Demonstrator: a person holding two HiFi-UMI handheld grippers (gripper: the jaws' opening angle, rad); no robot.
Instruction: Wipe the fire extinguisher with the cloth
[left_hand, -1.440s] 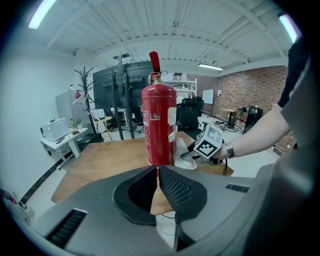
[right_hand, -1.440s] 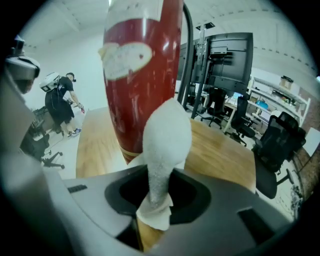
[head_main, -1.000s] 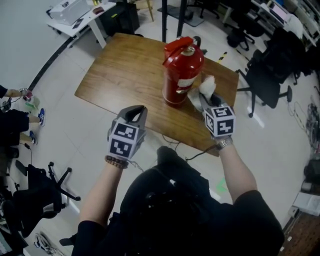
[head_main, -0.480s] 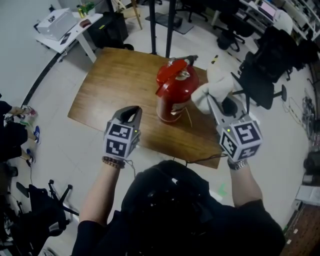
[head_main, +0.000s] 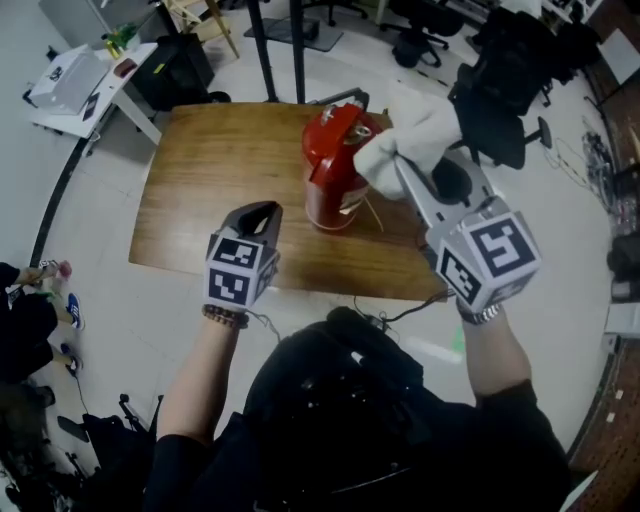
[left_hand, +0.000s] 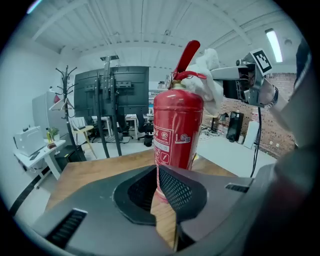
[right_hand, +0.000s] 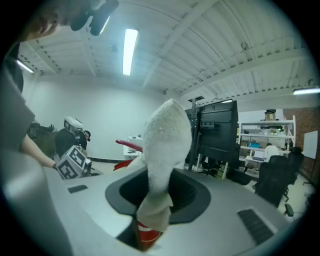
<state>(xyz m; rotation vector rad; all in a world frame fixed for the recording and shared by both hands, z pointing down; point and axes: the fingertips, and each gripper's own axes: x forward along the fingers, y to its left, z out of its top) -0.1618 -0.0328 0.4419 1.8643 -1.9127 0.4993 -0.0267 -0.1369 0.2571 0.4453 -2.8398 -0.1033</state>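
A red fire extinguisher (head_main: 332, 170) stands upright on the wooden table (head_main: 210, 170). My right gripper (head_main: 402, 168) is raised beside the extinguisher's top on its right, shut on a white cloth (head_main: 412, 130) that bunches out past the jaws against the valve and lever. In the right gripper view the cloth (right_hand: 162, 145) fills the jaw gap, with the red body (right_hand: 146, 235) just below. My left gripper (head_main: 258, 214) hovers at the table's near edge, left of the extinguisher (left_hand: 177, 130), shut and empty. The left gripper view also shows the cloth (left_hand: 209, 82) at the lever.
A black stand's poles (head_main: 297, 40) rise behind the table. A white desk (head_main: 75, 75) is at the far left, and black office chairs (head_main: 500, 90) stand at the right. A person (head_main: 25, 325) sits on the floor at the left. A cable (head_main: 400, 312) hangs off the near table edge.
My right gripper has risen with the cloth from low beside the extinguisher's body to its top. The left gripper has drifted slightly across the near table edge, staying shut.
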